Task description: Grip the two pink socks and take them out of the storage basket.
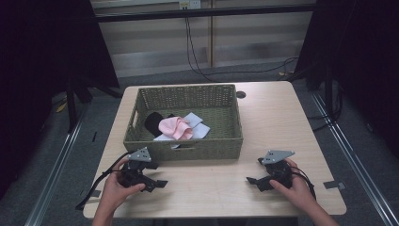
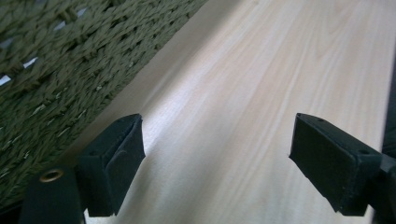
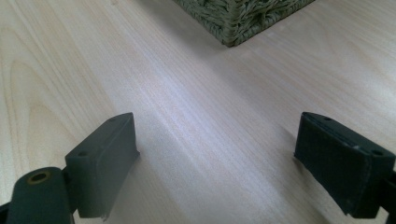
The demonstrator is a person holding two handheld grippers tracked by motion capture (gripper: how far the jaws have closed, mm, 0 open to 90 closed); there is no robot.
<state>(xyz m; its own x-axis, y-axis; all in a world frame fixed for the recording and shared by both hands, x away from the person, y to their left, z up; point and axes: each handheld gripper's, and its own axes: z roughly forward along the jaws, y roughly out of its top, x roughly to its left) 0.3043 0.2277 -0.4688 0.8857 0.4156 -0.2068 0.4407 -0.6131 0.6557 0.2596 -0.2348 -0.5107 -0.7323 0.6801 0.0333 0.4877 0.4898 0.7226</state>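
Note:
A green woven basket (image 1: pixel 226 141) stands on the light wooden table (image 1: pixel 273 117). Inside lie a pink cloth (image 1: pixel 175 127), a black cloth (image 1: pixel 153 121) and a white cloth (image 1: pixel 197 125). My left gripper (image 1: pixel 162 184) sits in front of the basket's left corner, pointing right, jaws wide open over bare wood (image 2: pixel 217 154) with the basket wall (image 2: pixel 56 70) at its left. My right gripper (image 1: pixel 251 182) rests near the table's front right, pointing left, open with nothing between the jaws (image 3: pixel 215 158); a basket corner (image 3: pixel 243 18) lies ahead of it.
A round cable hole (image 1: pixel 241 94) marks the table behind the basket. Black curtains hang at both sides, and cables run across the floor at the back. Tape tabs stick out at the table's front corners (image 1: pixel 331 184).

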